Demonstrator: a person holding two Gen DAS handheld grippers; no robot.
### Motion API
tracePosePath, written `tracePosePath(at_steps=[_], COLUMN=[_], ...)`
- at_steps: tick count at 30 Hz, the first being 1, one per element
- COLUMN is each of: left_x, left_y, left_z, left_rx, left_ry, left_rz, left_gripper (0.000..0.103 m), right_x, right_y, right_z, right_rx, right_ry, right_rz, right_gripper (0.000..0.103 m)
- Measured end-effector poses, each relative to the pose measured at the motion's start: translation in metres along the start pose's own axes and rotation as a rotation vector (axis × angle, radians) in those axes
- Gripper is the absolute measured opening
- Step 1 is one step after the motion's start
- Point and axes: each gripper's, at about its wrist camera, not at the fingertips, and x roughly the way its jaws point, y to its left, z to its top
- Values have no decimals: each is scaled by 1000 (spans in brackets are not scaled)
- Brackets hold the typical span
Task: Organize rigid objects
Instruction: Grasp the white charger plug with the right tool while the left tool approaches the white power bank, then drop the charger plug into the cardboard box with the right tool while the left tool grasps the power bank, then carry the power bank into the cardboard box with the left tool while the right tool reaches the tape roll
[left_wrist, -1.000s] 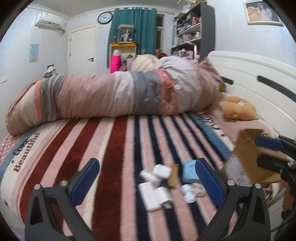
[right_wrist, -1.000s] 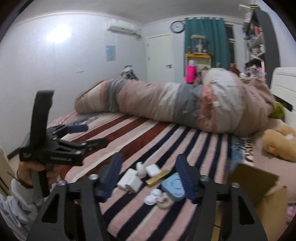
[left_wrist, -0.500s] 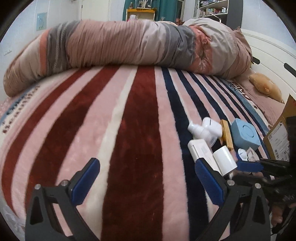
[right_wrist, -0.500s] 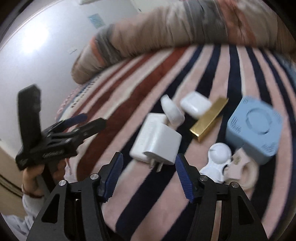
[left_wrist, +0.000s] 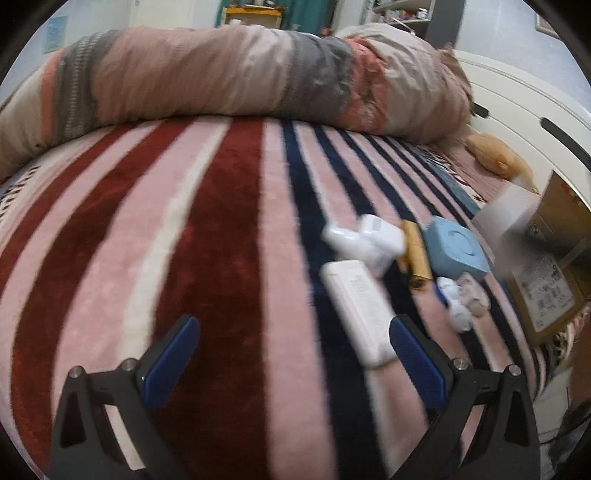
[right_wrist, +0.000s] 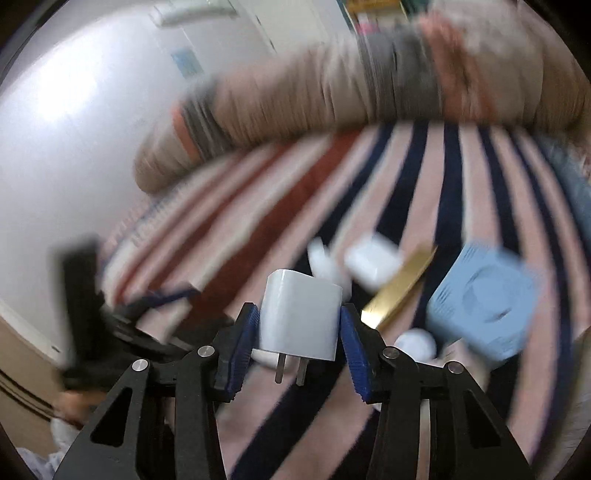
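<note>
Striped blanket (left_wrist: 229, 229) under both grippers.
Right gripper (right_wrist: 297, 332) pinches white charger (right_wrist: 301, 319) at lower centre; left gripper (left_wrist: 291, 350) hangs low, jaws spread.

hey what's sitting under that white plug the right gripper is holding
Under the white plug, gripped by the right gripper, only the striped blanket shows, plus its two prongs pointing down. Whatever lies directly beneath its body is hidden.

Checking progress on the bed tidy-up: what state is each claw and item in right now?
Right claw: shut on white charger, lifted, prongs toward camera.
Left claw: open, empty.
White power bank: flat on blanket.
Gold bar: lying flat.
Blue box: resting on blanket.
Cardboard box: open.
</note>
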Motion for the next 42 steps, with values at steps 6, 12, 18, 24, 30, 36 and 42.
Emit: tracePosePath(at_steps=[6,12,18,24,30,36,42], left_x=[34,47,46,54,31,-55,-128], left_y=[-38,-64,-68,-73,-68,-77,-135], left_z=[6,4,3,7,15,55,95], left_rx=[59,179,188,194,184,252,403], left_ry=[72,56,59,51,30,-104,-155], left_rz=[3,141,182,215,192,182,1], left_gripper=[86,33,32,32,32,32,32], right_x=[-161,-198,-174,-190,-190,-126,-44], right_y=[-1,-69,-99,-82,-4,43,12], right_z=[33,4,-24,-15,-1,-12,-58], right_rx=[-77,-28,-33,-79,-218,-268,-113], right_ry=[-251,-44,126,19,-151,-48,62], right_rz=[-228,-644,-695,-703,-385,-135,-95], right_gripper=[42,42,43,67,67,67,63])
